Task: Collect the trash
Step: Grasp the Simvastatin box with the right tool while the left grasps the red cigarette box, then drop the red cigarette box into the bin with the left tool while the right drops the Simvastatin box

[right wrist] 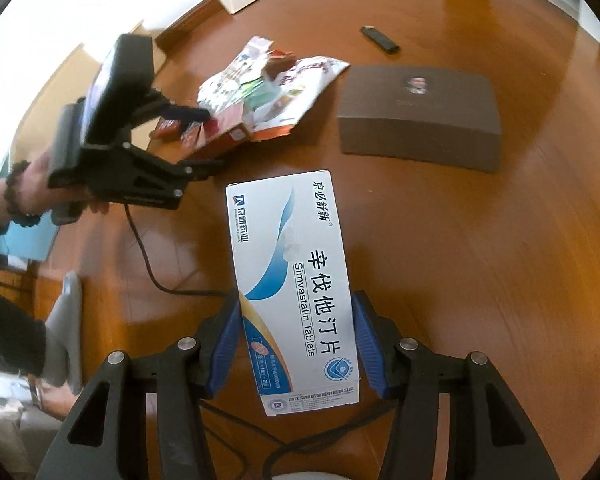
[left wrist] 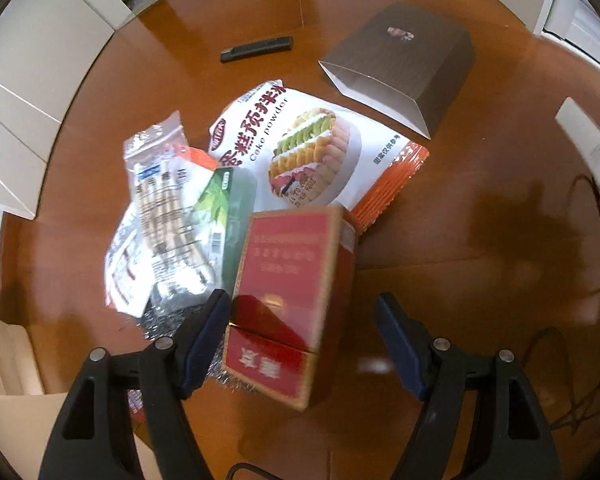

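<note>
- Jaws of the left gripper (left wrist: 304,328) stand spread and grasp nothing; the red carton (left wrist: 287,304) lies between them, hard against the left pad and apart from the right one.
- That carton's long axis runs from 6 to 12 o'clock in the left wrist view, along the fingers, so a closing pinch would meet its long sides.
- Beyond it, at 11 to 12 o'clock, lies the heap of wrappers: the straw packet (left wrist: 159,208), the green packet (left wrist: 227,208) and the cake powder bag (left wrist: 308,148).
- Bare tabletop (left wrist: 480,280) opens at 3 o'clock; a brown box (left wrist: 404,64) sits at 1 o'clock.
- Jaws of the right gripper (right wrist: 295,344) are clenched on the white tablet box (right wrist: 295,280), lengthwise toward 12 o'clock.
- From there, the heap is at 11 o'clock, nearer the left hand (right wrist: 43,184).
</note>
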Motion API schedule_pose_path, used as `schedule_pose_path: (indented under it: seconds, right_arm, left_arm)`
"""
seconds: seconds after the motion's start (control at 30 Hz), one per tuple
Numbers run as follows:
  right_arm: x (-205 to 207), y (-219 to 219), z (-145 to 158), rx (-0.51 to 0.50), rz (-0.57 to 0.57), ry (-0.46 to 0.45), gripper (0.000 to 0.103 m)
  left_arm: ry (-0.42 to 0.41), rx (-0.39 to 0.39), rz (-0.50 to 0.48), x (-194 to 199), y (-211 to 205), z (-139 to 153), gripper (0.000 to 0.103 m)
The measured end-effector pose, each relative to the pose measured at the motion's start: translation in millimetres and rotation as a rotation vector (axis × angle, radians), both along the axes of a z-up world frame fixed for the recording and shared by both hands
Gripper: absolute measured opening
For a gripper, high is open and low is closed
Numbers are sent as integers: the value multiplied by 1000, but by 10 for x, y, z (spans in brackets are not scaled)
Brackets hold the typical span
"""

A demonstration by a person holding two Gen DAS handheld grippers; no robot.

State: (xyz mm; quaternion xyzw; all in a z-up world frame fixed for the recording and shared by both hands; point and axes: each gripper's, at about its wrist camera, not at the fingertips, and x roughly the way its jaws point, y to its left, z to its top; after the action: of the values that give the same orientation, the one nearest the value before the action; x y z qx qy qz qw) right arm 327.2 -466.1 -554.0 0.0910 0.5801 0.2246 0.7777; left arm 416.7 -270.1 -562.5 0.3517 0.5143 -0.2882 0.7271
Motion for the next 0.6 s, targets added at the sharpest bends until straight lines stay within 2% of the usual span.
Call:
schedule_pose_path:
  seconds: [0.07, 0.13, 0.2, 0.3, 0.4, 0.5, 0.57, 0.6]
  right_arm:
    - [-72, -61, 1, 19, -21, -2, 56]
    - [2, -61, 8, 21, -19, -12, 56]
    - [25, -16, 57, 22, -11, -24, 56]
    - [86, 52, 217, 18, 4, -56, 56]
    - [120, 82, 417, 18, 4, -83, 56]
    - [121, 171, 719, -7, 26, -105, 56]
    - [97, 261, 1018, -18, 53, -130, 56]
    - [82, 340, 1265, -24, 69, -155, 56]
  left_arm:
    - [-24, 7, 2, -10, 2, -1, 56]
    - [-42, 10, 26, 1, 15, 37, 21]
    - [-11, -32, 73, 17, 65, 110, 21]
    - [-18, -101, 122, -36, 184, 391, 21]
    - [-36, -217, 188, -175, 376, 924, 21]
    - [-85, -330, 303, -401, 780, 1702, 21]
    - [-148, -374, 396, -466, 1102, 2174, 21]
    - [-182, -397, 456, -498, 1309, 2399, 21]
